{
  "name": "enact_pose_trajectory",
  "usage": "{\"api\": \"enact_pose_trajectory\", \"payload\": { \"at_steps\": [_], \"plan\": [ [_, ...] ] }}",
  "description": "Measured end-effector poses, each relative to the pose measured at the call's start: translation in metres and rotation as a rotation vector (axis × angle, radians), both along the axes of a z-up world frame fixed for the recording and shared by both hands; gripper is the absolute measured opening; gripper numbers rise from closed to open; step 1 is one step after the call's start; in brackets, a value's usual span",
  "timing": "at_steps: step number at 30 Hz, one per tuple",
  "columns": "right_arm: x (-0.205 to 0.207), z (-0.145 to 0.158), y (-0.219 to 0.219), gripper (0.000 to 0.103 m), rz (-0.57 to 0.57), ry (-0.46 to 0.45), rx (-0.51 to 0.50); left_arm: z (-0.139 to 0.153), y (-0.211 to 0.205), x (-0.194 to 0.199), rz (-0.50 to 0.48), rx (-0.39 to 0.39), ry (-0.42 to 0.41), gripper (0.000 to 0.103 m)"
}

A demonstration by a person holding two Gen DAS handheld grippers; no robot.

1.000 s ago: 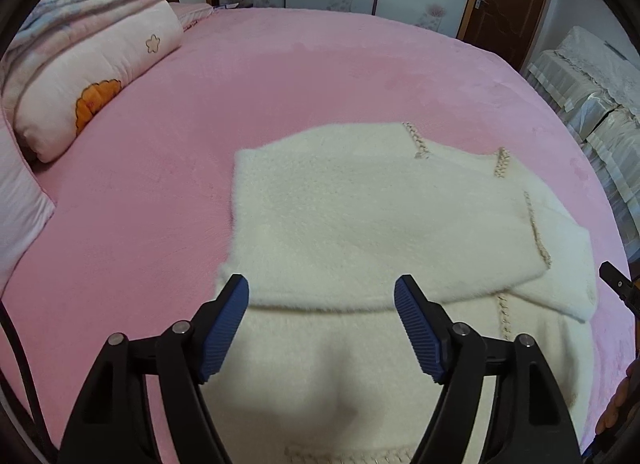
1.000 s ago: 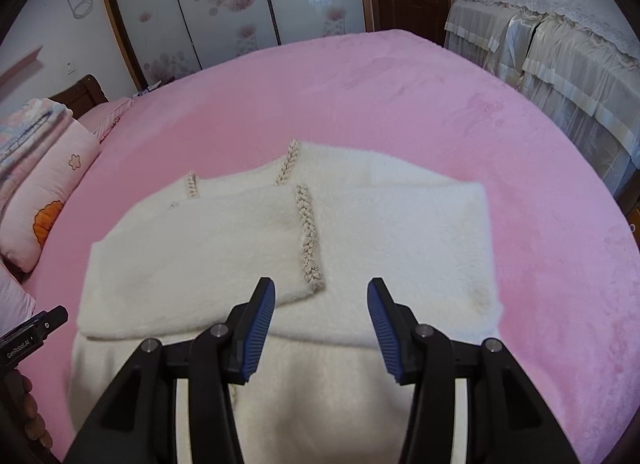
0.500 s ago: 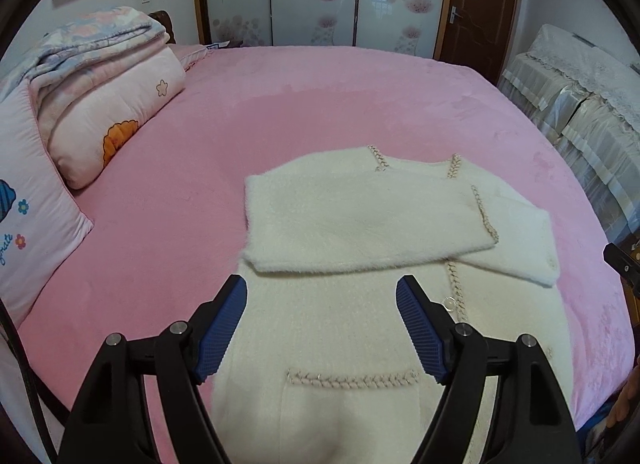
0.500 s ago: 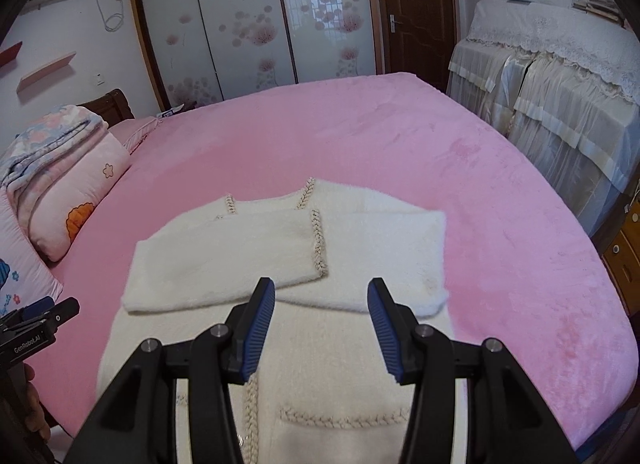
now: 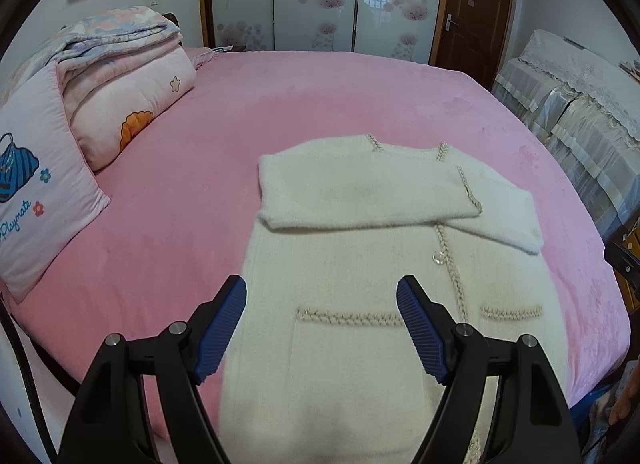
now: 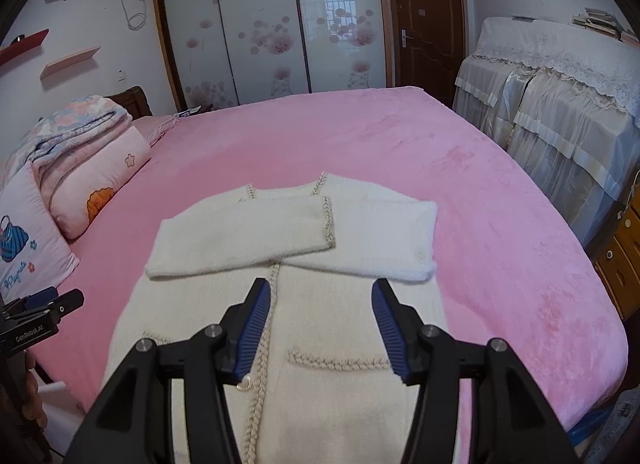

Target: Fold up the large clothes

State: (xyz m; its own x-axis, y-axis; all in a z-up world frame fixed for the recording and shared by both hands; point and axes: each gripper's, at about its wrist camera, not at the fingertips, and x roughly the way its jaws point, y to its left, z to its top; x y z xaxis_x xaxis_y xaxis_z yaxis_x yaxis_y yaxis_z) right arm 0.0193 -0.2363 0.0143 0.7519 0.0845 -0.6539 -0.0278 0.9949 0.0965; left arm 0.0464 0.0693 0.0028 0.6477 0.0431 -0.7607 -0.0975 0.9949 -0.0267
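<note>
A cream fuzzy cardigan with braided beige trim lies flat on the pink bed; it also shows in the right wrist view. Both sleeves are folded across the chest, the left one on top of the right one. Its hem lies near the bed's front edge. My left gripper is open and empty above the lower left of the cardigan. My right gripper is open and empty above the lower right, near the pocket trim.
A pink pillow and folded quilts lie at the left of the bed. Lace-covered furniture stands to the right. A wardrobe and a door are beyond. A wooden drawer unit stands by the bed's right edge.
Both grippers have pulled back toward the bed's front edge and risen, so the cardigan's lower body and pockets have come into view. Both stay open; the cardigan has not moved.
</note>
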Motion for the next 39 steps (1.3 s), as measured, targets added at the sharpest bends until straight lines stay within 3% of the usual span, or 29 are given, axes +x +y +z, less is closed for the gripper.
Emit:
{"api": "enact_pose_trajectory", "payload": {
  "at_steps": [9,14,26,31,36,39],
  "plan": [
    [-0.032,-0.014,-0.003,0.056,0.006,0.007,-0.021,-0.017,-0.002,-0.031,0.008,-0.006,0.006,0.076],
    [-0.046,-0.030,-0.006,0.056,0.009,0.032,-0.046,-0.038,0.005,-0.044,0.006,-0.011,0.054,0.076],
    [-0.065,-0.091,-0.031,0.056,0.021,0.228,-0.094,-0.123,0.056,-0.058,0.004,-0.046,0.300,0.076],
    [-0.074,-0.128,-0.058,0.060,-0.018,0.318,-0.116,-0.162,0.079,-0.063,0.035,-0.020,0.394,0.076],
    [-0.071,-0.172,-0.096,0.060,-0.092,0.453,-0.062,-0.184,0.099,-0.068,0.057,-0.091,0.439,0.079],
    [-0.072,-0.194,-0.119,0.062,-0.117,0.517,0.042,-0.186,0.102,-0.071,0.038,-0.105,0.444,0.083]
  ]
}}
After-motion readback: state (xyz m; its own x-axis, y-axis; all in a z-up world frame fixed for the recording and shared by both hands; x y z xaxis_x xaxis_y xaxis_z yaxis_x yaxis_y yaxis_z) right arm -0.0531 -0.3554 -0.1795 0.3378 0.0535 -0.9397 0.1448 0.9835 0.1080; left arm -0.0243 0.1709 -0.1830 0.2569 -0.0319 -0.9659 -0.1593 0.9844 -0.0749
